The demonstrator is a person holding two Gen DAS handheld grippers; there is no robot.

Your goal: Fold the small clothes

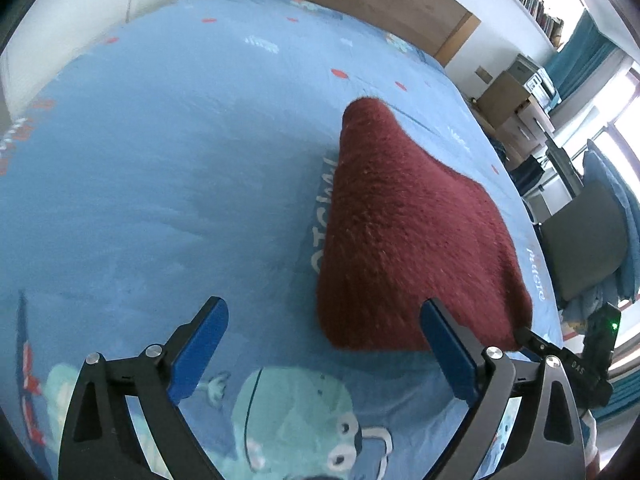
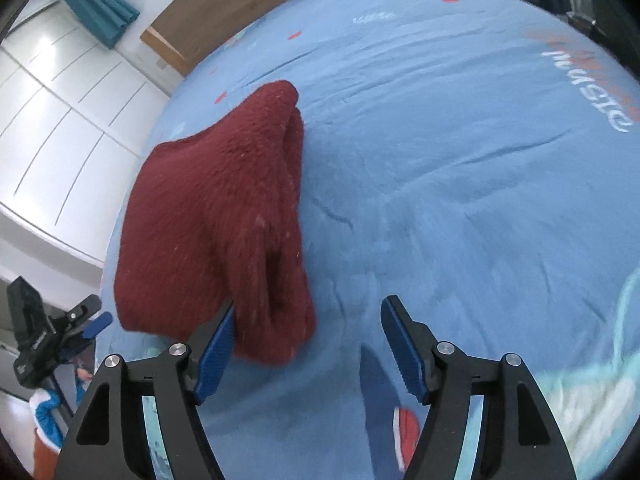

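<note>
Garment (image 1: 412, 232), dark red, was observed lengthwise on the bed (image 1: 160, 140) between both wide, empty hand-held grippers: left (image 1: 324, 344), right (image 2: 308, 344), the right nearer.

Fuzzy maroon garment (image 1: 412, 232), folded, lying on bedsheet (image 1: 160, 160).

Left gripper (image 1: 324, 344): we see black arms, flat blue pads (image 1: 200, 350), and silver round screws (image 1: 93, 357).
Right gripper (image 2: 308, 346): we see the same black frame, ribbed blue pads (image 2: 404, 354), and silver screws (image 2: 444, 347).
Markings: white letters "DAS" (image 1: 579, 366) on black at 4 o'clock in our left view, with a green light (image 1: 613, 325) beside them.
</note>
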